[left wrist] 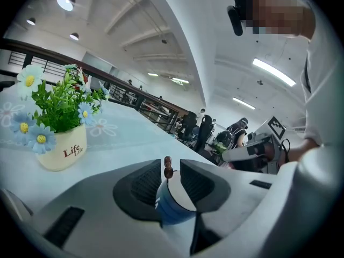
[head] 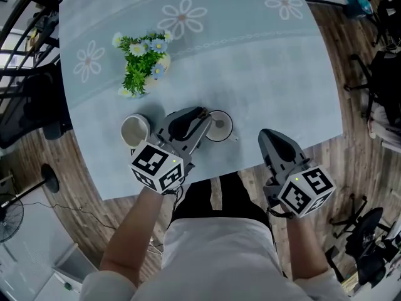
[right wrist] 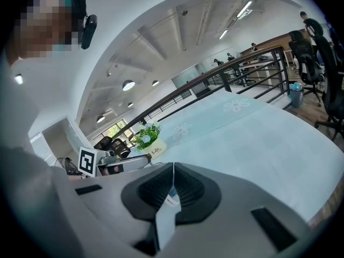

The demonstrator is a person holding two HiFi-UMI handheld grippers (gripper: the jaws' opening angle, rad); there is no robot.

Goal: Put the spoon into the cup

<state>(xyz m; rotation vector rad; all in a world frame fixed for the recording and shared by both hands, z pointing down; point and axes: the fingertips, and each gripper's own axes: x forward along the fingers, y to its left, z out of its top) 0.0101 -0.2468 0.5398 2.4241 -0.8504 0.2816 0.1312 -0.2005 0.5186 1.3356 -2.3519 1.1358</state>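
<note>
Spoon (left wrist: pixel 167 167): one only, thin-handled with a brown beaded top, standing upright in the blue cup with a white inside (left wrist: pixel 173 207). There are two cups. The second is a cream-white cup (head: pixel 135 130) just to the other side of the left gripper (left wrist: pixel 170 175), and nothing shows in it. One cream pot of blue and white artificial flowers (left wrist: pixel 60 149) stands farther back on the pale blue flowered tablecloth (head: pixel 269 74). The left gripper's jaws are spread, with the spoon's top showing in the gap between them, clear of both pads. The right gripper (right wrist: pixel 172 172) has its jaws pressed together on nothing.
</note>
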